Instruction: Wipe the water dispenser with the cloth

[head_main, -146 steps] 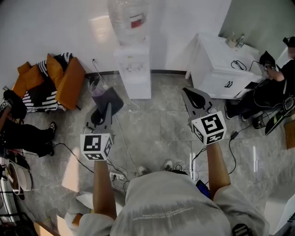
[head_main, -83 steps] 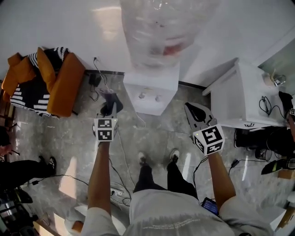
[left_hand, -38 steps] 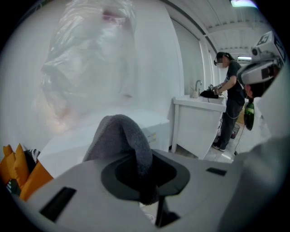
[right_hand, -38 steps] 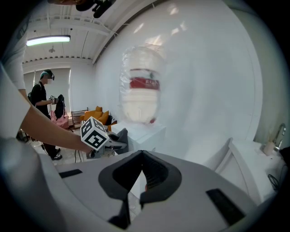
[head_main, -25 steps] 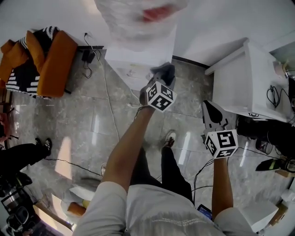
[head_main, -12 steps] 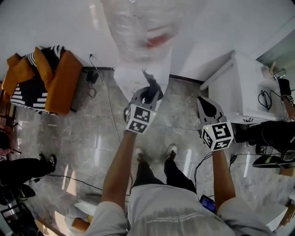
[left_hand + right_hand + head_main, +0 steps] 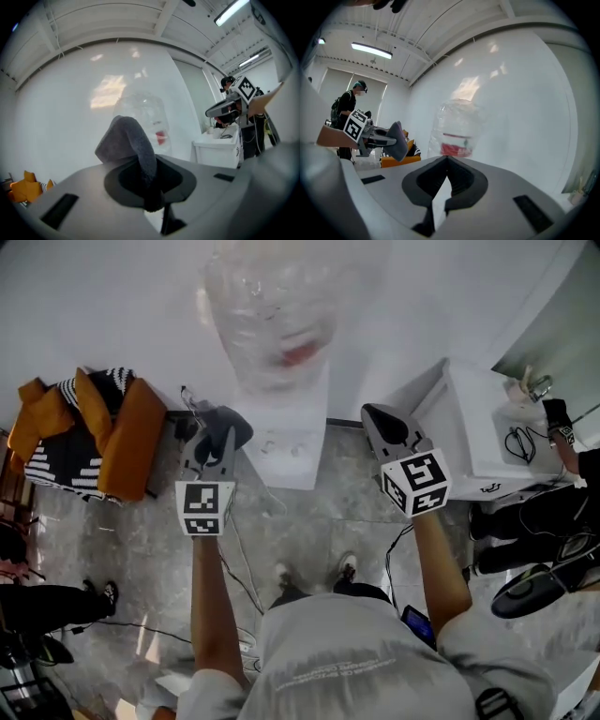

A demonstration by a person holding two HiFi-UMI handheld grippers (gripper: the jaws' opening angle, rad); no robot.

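The left gripper [image 7: 215,448] has its fingers clamped on a grey cloth [image 7: 228,422]. The left gripper view shows the cloth [image 7: 130,141] pinched low between them, with a thick fold standing up past the tips. The right gripper [image 7: 379,424] holds nothing: its own view shows the fingers [image 7: 461,180] drawn together at the tips, with only a thin slit lower down.

The water dispenser [image 7: 290,435] stands against the far wall between the two grippers, a white body with a clear bottle [image 7: 276,319] on top. An orange chair [image 7: 120,432] is to its left and a white cabinet [image 7: 466,432] to its right. In the head view the cloth sits just beside the dispenser's left edge, at about the height of the taps. The right gripper view shows open wall between the cloth and the bottle [image 7: 458,129], so it appears not to be touching yet.

The step in hand looks like the approach, with no wiping contact made. The next move calls for carrying the cloth right and far until the loose fold presses flat on the dispenser's body. It would then be dragged across in even strokes, with the grip kept firm so the cloth does not slip out.
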